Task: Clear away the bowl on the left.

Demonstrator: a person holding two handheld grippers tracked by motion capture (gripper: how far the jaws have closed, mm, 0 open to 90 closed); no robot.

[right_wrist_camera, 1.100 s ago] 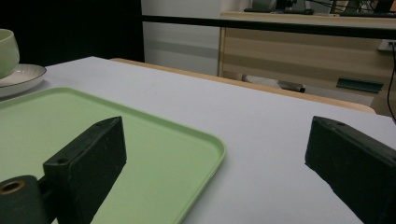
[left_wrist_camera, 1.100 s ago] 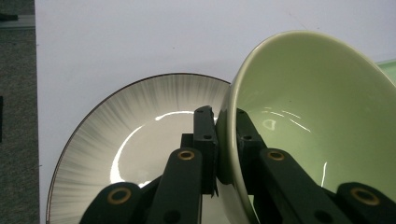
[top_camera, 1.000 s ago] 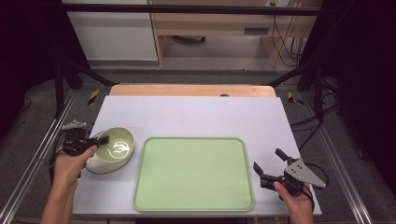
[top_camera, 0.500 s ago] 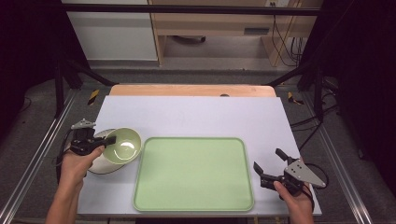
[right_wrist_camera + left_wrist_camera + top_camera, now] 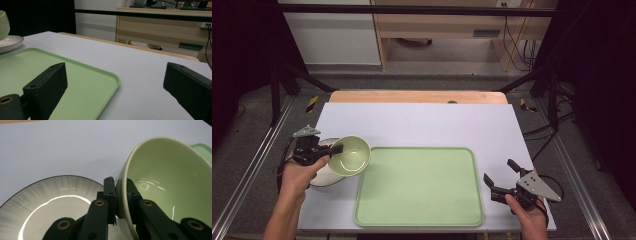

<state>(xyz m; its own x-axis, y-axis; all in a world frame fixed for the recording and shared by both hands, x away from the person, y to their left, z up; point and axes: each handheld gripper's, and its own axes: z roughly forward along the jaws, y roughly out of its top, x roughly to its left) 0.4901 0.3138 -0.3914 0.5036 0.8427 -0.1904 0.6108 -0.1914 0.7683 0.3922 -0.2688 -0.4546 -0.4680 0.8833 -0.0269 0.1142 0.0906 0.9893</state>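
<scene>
Bowl (image 5: 350, 155), pale green and with nothing in it, is held in the air at the left of the counter (image 5: 422, 125), tipped so its open mouth faces up and towards the person. It hangs over the right edge of a white plate (image 5: 319, 176) with a dark rim, which lies flat and bare on the counter beneath it. Just to the right lies a green tray (image 5: 419, 186), rectangular with rounded corners, its long axis running left to right across the counter; it also holds nothing.

Left tongs (image 5: 335, 148) are clenched on the bowl's near rim, one jaw inside the bowl and one outside against its wall. In the left gripper view the same tongs (image 5: 121, 195) pinch the thin wall of the bowl (image 5: 170, 182), with the plate (image 5: 50, 202) below and to the left.

Right tongs (image 5: 500, 176) are released, jaws spread wide, holding nothing and touching nothing. They sit low over the counter just beyond the tray's right edge, pointing left and away from the person. In the right gripper view the tray (image 5: 82, 82) runs under the left jaw, and the plate (image 5: 10, 41) and bowl (image 5: 3, 23) show far off at the left edge.
</scene>
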